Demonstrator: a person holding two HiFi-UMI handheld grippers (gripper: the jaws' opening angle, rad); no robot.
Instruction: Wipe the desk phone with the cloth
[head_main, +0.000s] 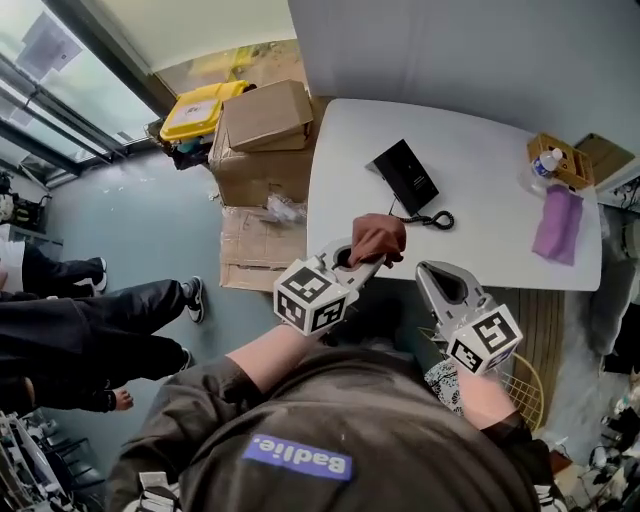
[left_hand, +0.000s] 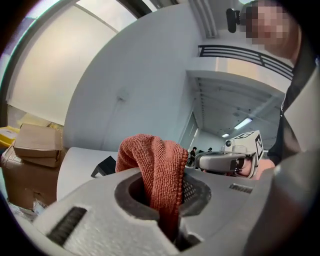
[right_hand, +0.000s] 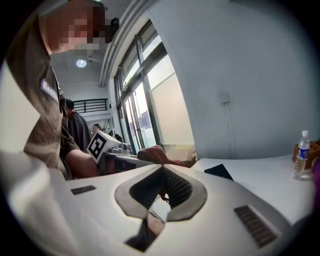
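The black desk phone (head_main: 404, 175) lies on the white table (head_main: 480, 190), with its coiled cord (head_main: 431, 219) trailing toward me. My left gripper (head_main: 362, 262) is shut on a rust-red cloth (head_main: 377, 238), held over the table's near edge just short of the phone. In the left gripper view the cloth (left_hand: 157, 170) bulges up out of the jaws (left_hand: 161, 202), and the phone (left_hand: 103, 166) shows behind it. My right gripper (head_main: 438, 272) hovers to the right at the table edge, shut with nothing in it (right_hand: 162, 187). From there the phone (right_hand: 218, 171) lies ahead and the cloth (right_hand: 155, 154) to the left.
A purple cloth (head_main: 558, 222), a water bottle (head_main: 545, 162) and a wooden box (head_main: 562, 157) sit at the table's right end. Cardboard boxes (head_main: 262, 130) and a yellow bin (head_main: 200, 108) stand left of the table. People's legs (head_main: 100, 320) are on the floor at left.
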